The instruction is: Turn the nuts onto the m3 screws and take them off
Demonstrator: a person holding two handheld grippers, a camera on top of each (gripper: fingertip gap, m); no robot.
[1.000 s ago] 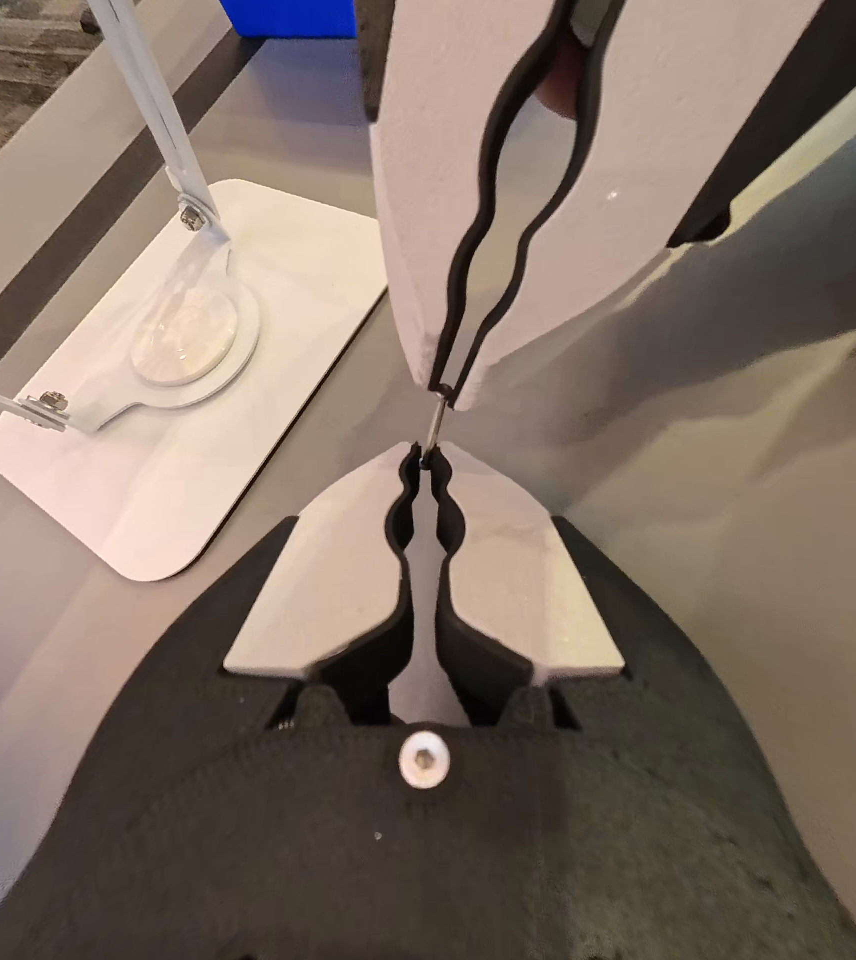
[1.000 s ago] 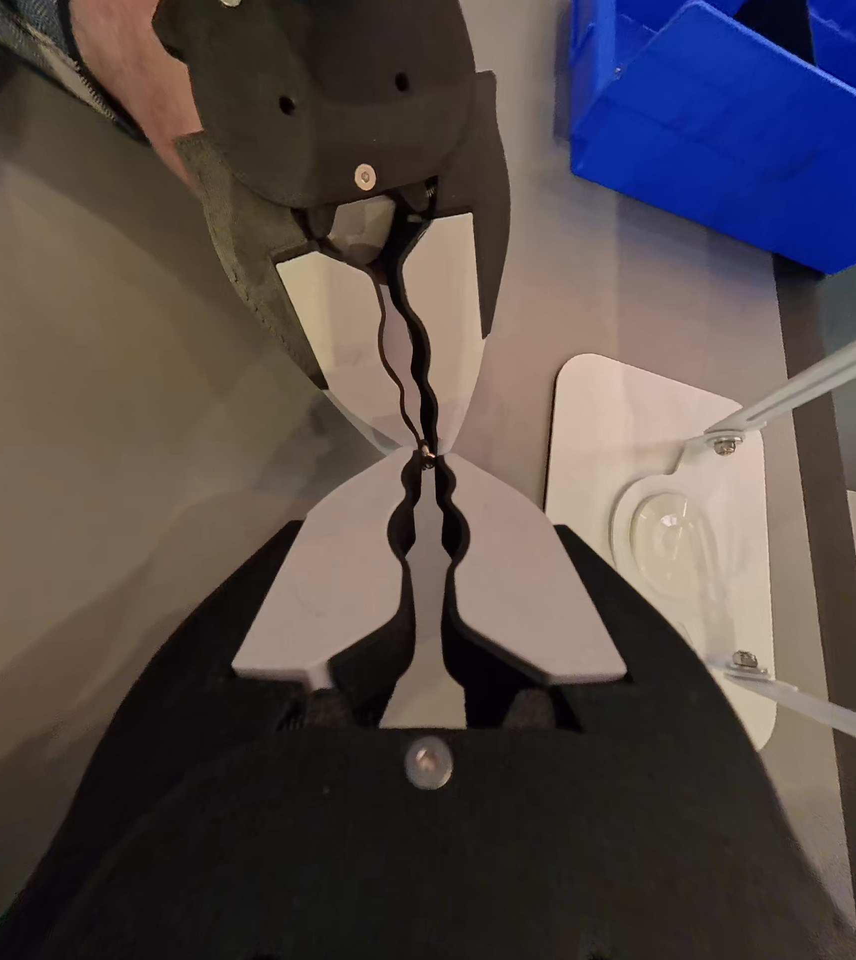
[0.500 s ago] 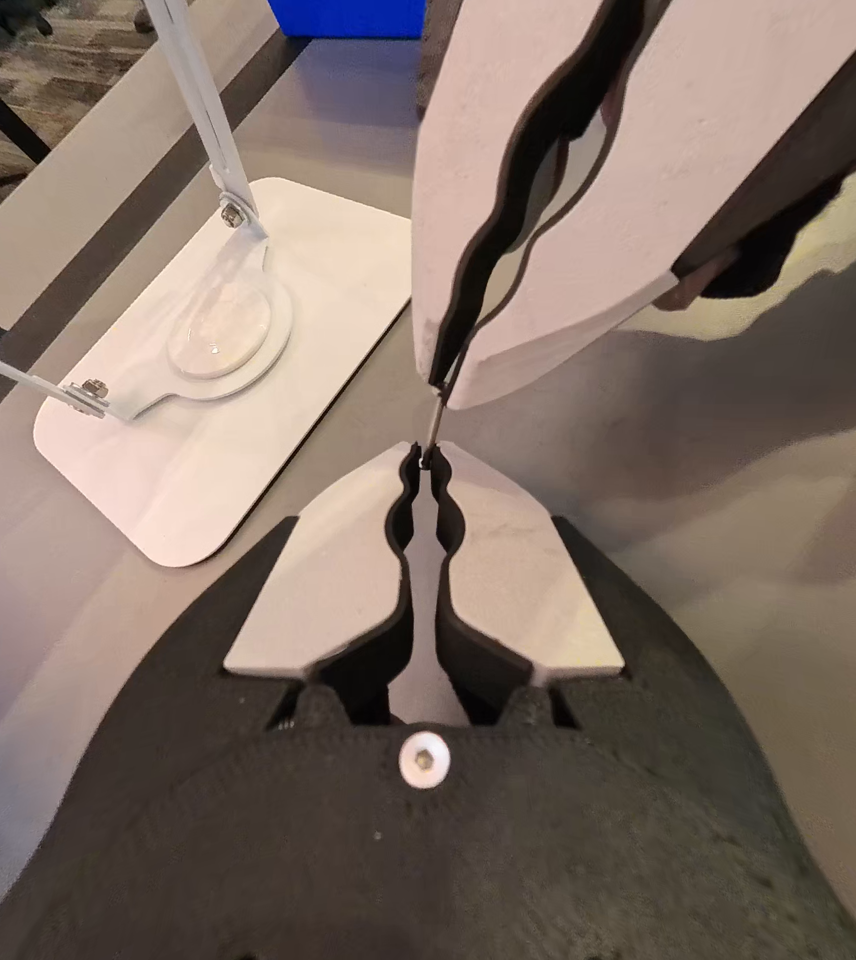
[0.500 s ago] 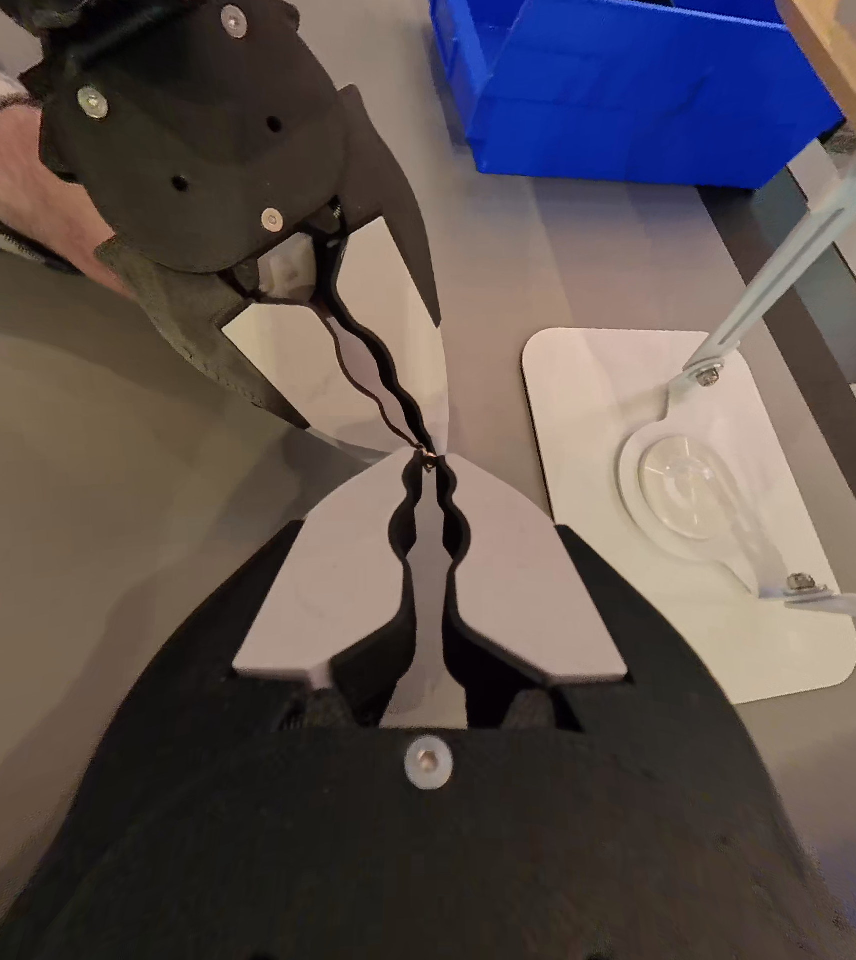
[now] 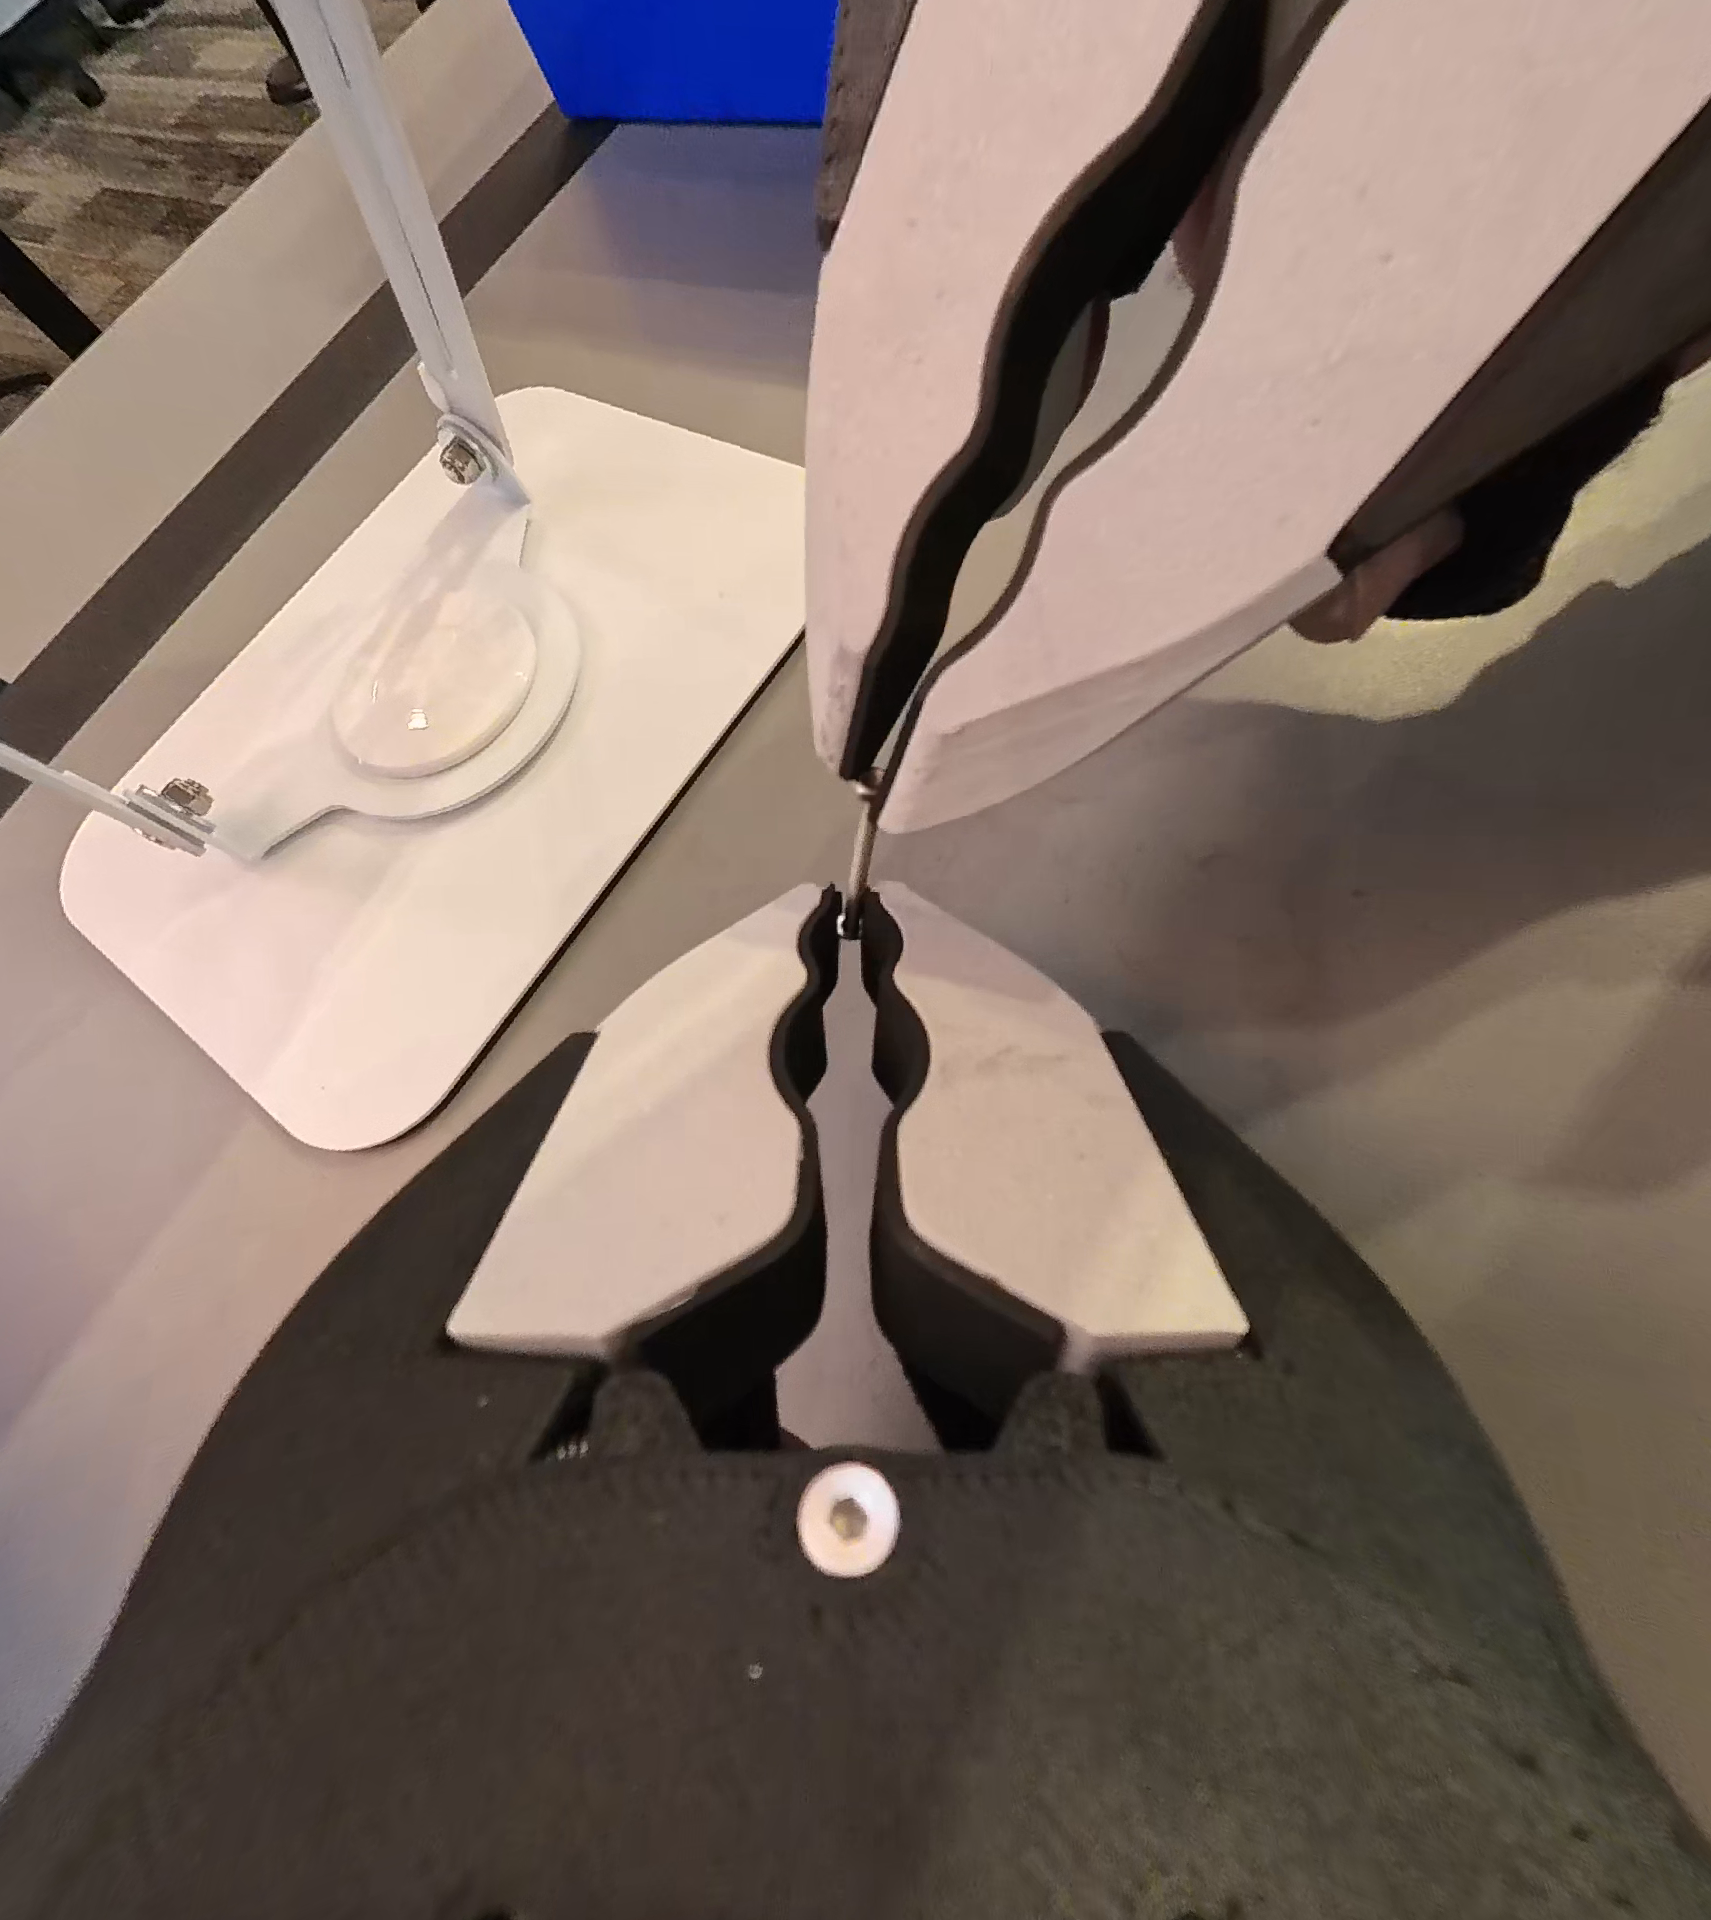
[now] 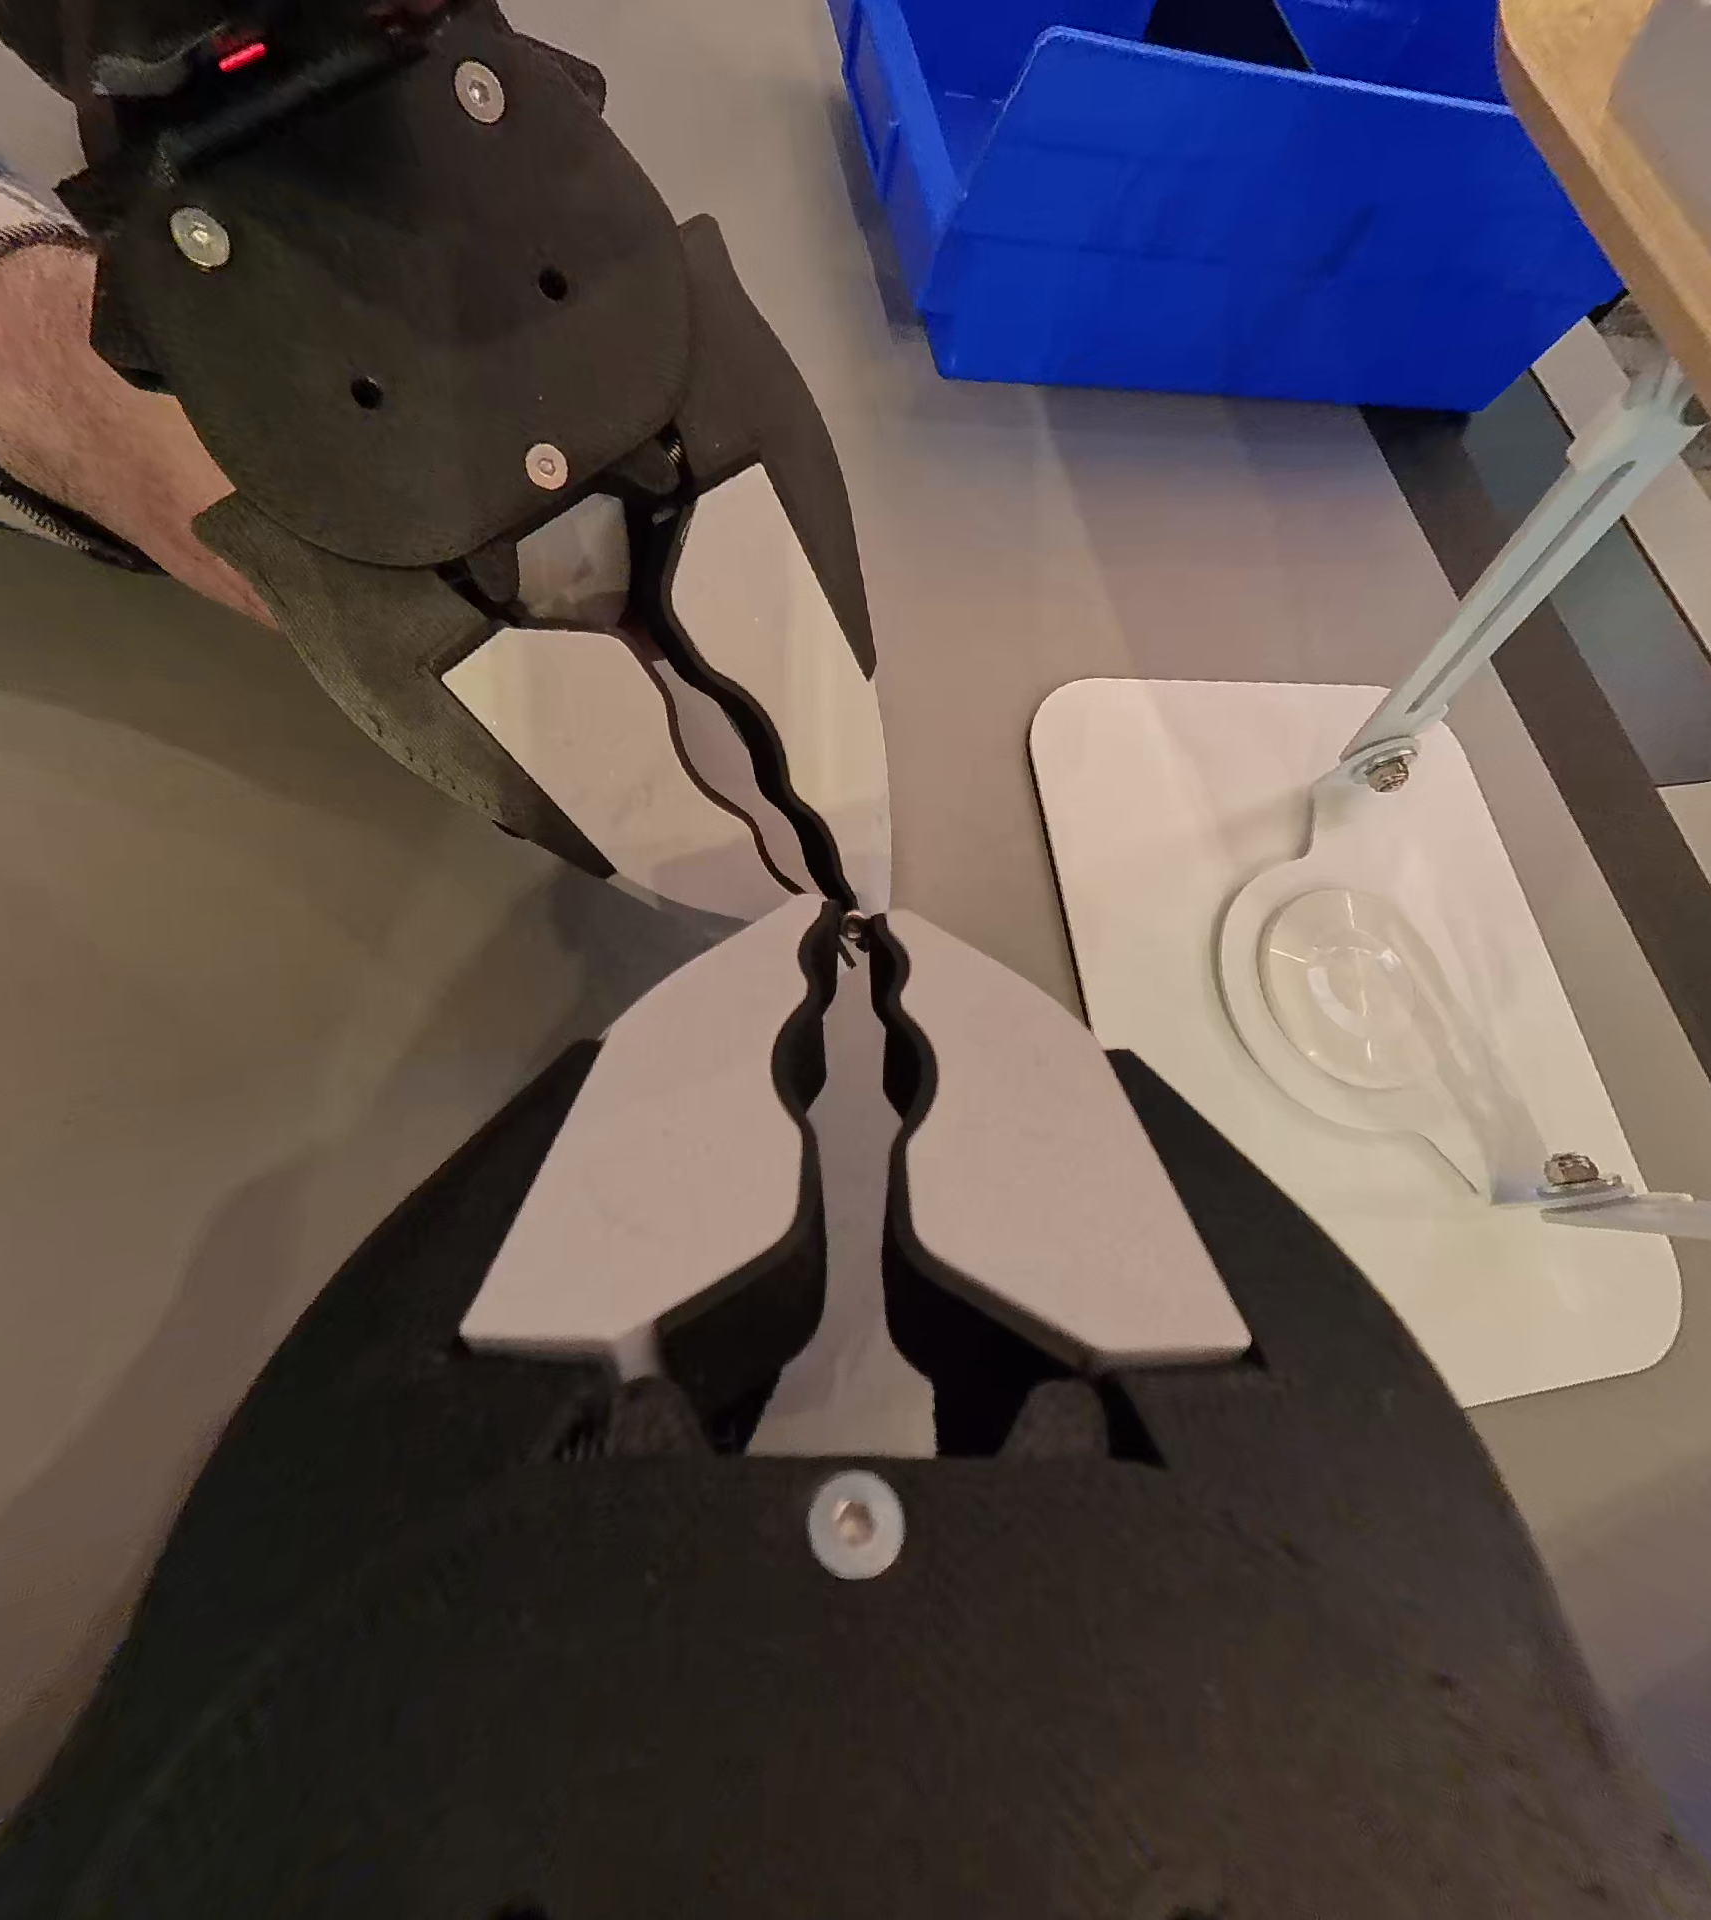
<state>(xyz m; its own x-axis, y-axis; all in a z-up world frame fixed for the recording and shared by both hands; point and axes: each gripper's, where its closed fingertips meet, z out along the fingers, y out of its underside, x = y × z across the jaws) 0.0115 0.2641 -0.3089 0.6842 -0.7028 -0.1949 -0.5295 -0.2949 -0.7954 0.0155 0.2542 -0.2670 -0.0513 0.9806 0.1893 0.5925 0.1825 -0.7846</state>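
A white board [image 5: 435, 831] lies flat on the left part of the grey desk [image 5: 1453, 1039] in the left wrist view; a white plate with a clear round dome [image 5: 430, 696] sits on top of it, and two thin white bars [image 5: 383, 197] are bolted to the plate and reach up and away; a blue bin [image 5: 685, 52] shows at the far edge.

In the middle, the left tongs [image 5: 848, 914] are closed on the near end of a thin silver pin [image 5: 862, 847]; the black pads pinch a small nut-like bit at that end; the pin is up in the air above the desk; it goes straight across to the right tongs [image 5: 872, 774], which are closed on its far end, where a small round head shows.

In the right wrist view the two tongs meet tip to tip; the pin is nearly hidden, and only its small round end [image 6: 853, 921] shows between the pads of the right tongs [image 6: 851, 925]; the left tongs [image 6: 835, 883] come in from the upper left with a hand [image 6: 51, 416] behind them; further right lie the white board [image 6: 1142, 831] and dome [image 6: 1339, 987], with the blue bin [image 6: 1246, 229] at the back.

Both ends of the pin are held; it is not set down anywhere, and nothing else on the desk is touched.
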